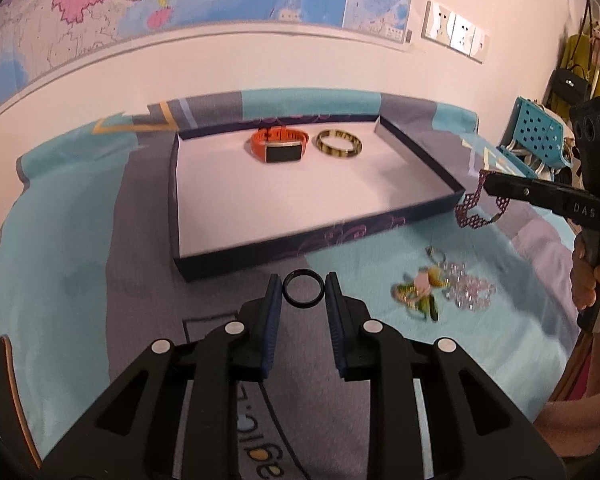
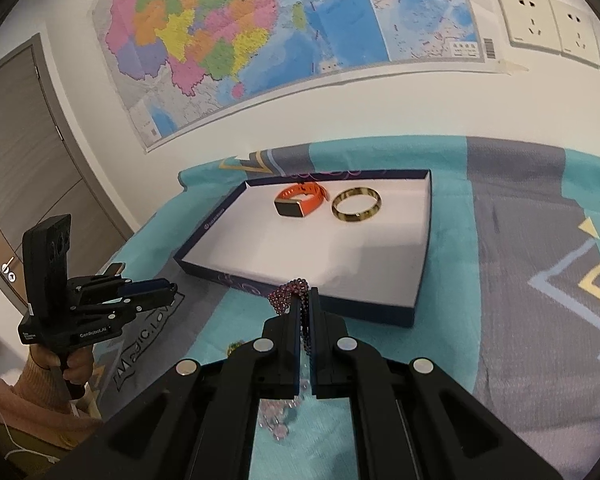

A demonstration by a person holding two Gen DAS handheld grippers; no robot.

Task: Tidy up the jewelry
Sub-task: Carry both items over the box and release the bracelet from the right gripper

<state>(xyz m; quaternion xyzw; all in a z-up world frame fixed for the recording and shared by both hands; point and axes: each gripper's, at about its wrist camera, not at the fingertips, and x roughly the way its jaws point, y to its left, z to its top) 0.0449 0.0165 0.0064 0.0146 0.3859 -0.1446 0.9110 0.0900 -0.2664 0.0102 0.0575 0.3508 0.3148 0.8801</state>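
Already both tongs grip: left gripper [image 1: 303, 286] pinches the black ring [image 1: 303, 287], right gripper [image 2: 309, 296] clamps the maroon beaded bracelet [image 2: 286, 294]; the tray [image 2: 312, 298] lies at 12 o'clock, nearest the right.

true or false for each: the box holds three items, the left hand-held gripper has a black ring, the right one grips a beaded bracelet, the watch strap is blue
1. The box holds three items. False: only the orange watch and the gold bangle.
2. The left hand-held gripper holds a black ring. True.
3. The right hand-held gripper grips a purple beaded bracelet. True.
4. The watch strap is blue. False: orange.
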